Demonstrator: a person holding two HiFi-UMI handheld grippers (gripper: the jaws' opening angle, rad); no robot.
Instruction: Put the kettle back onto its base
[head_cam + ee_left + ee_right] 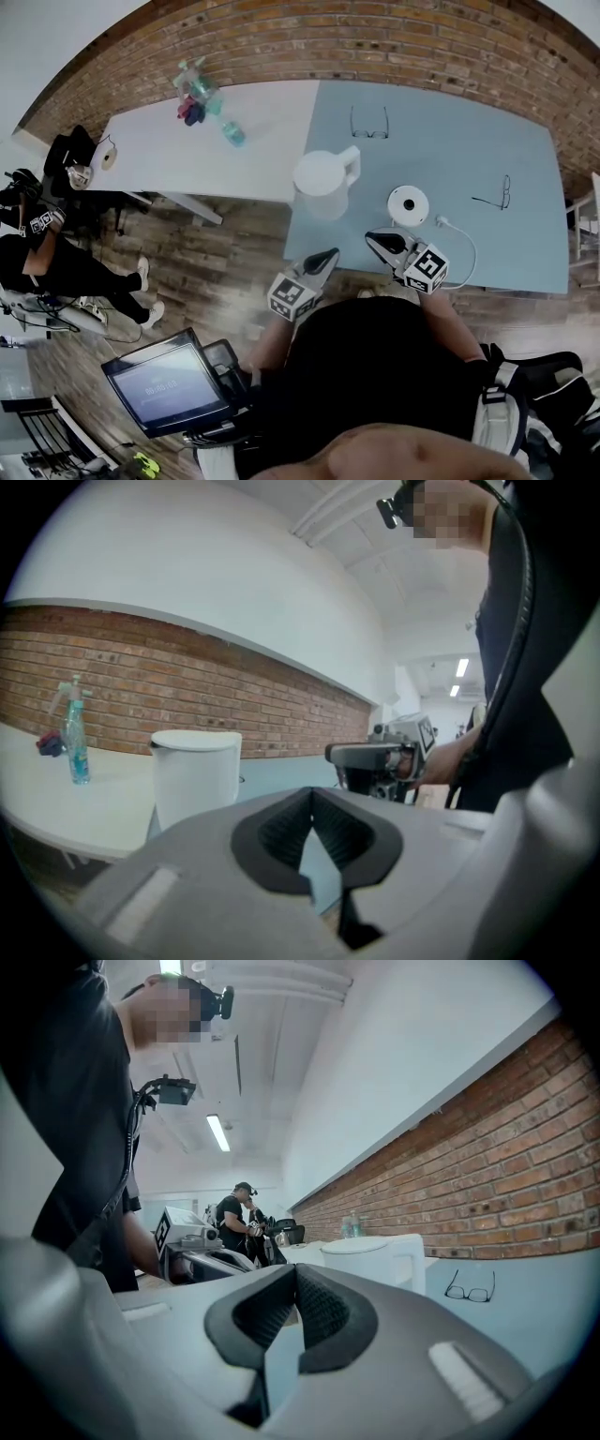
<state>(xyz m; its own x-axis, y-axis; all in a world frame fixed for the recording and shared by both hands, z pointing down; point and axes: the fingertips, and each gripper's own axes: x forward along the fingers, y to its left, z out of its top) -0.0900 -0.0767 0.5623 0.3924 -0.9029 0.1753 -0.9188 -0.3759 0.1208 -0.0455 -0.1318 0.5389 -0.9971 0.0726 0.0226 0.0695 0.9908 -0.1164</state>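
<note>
Kettle (323, 183) is sitting just left of its base (408, 204) on the blue table (469, 141). Nearer, left gripper (330, 255) and right gripper (372, 237) are hovering, jaws closed and empty; one should be opening for the handle (352, 159).

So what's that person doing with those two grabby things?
A person holds a claw tool in each hand at the near edge of the blue table. The left claw and the right claw are both shut and empty, touching nothing. The white kettle stands on the table beside its round base, not on it, so putting it back is not yet done.
</note>
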